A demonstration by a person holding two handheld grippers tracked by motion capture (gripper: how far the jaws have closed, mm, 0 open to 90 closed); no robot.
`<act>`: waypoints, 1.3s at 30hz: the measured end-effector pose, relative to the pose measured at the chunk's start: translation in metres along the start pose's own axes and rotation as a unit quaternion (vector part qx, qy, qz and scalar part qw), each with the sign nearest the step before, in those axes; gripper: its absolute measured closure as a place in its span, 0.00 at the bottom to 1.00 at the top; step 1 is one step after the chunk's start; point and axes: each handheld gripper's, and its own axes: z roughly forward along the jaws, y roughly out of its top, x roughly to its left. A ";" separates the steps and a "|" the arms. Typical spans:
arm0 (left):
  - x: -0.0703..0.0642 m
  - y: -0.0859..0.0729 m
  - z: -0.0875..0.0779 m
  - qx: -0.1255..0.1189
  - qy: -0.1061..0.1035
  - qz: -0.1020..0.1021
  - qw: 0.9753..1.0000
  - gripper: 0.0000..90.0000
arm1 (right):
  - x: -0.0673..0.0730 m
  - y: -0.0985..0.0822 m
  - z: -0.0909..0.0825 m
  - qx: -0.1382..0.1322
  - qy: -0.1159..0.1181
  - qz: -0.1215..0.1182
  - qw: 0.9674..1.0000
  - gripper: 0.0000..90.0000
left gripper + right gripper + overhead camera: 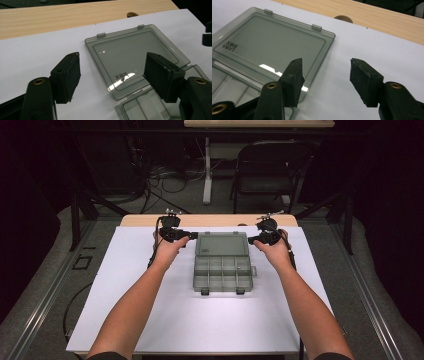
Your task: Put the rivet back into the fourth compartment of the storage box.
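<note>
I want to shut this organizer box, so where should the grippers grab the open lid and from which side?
Grip the lid by its thin side edges, near the far corners. It lies flat open on the white sheet, hinged to the tray, with clasp tabs on its far edge. The left gripper and right gripper, both open, flank it, so come in level from each side, then swing it toward the tray.

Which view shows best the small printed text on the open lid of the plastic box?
The left gripper view: the text on the lid is close there. The right gripper view shows it sideways near the edge; the high view shows the lid too small.
</note>
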 end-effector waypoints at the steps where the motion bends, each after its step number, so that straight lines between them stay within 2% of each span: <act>1: 0.000 0.000 0.003 0.002 0.000 0.000 1.000 0.33 | 0.000 0.000 0.001 -0.001 0.001 0.002 1.000 0.49; 8: 0.004 0.002 0.014 0.014 0.005 -0.003 1.000 0.34 | 0.008 0.009 0.008 -0.011 0.012 0.008 1.000 0.48; 11: 0.009 0.002 0.018 0.016 0.019 -0.004 1.000 0.34 | 0.010 0.009 0.013 -0.012 0.013 0.014 1.000 0.48; 15: 0.013 0.002 0.021 0.015 0.016 -0.013 1.000 0.34 | 0.007 0.007 0.021 -0.007 0.014 0.011 1.000 0.48; 19: 0.015 0.002 0.027 0.020 0.018 -0.019 0.999 0.34 | 0.002 0.004 0.027 0.002 0.014 0.020 1.000 0.47; 22: 0.015 0.000 0.033 0.025 0.024 -0.024 0.999 0.34 | -0.001 0.003 0.029 0.002 0.007 0.022 1.000 0.47; 25: 0.012 -0.002 0.040 0.032 0.024 -0.020 0.999 0.34 | -0.005 0.002 0.032 0.002 0.010 0.031 0.999 0.47; 28: 0.010 -0.004 0.045 0.037 0.027 -0.019 0.999 0.34 | -0.007 0.001 0.035 0.007 0.011 0.030 0.999 0.47; 32: 0.010 -0.005 0.051 0.040 0.022 -0.023 0.999 0.34 | -0.005 0.000 0.037 0.006 0.020 0.038 0.999 0.46; 35: 0.010 -0.006 0.054 0.043 0.019 -0.026 0.999 0.34 | -0.003 0.000 0.040 0.009 0.020 0.030 0.999 0.45; 39: 0.009 -0.008 0.058 0.047 0.018 -0.024 0.998 0.34 | 0.001 -0.001 0.044 0.015 0.027 0.032 0.999 0.45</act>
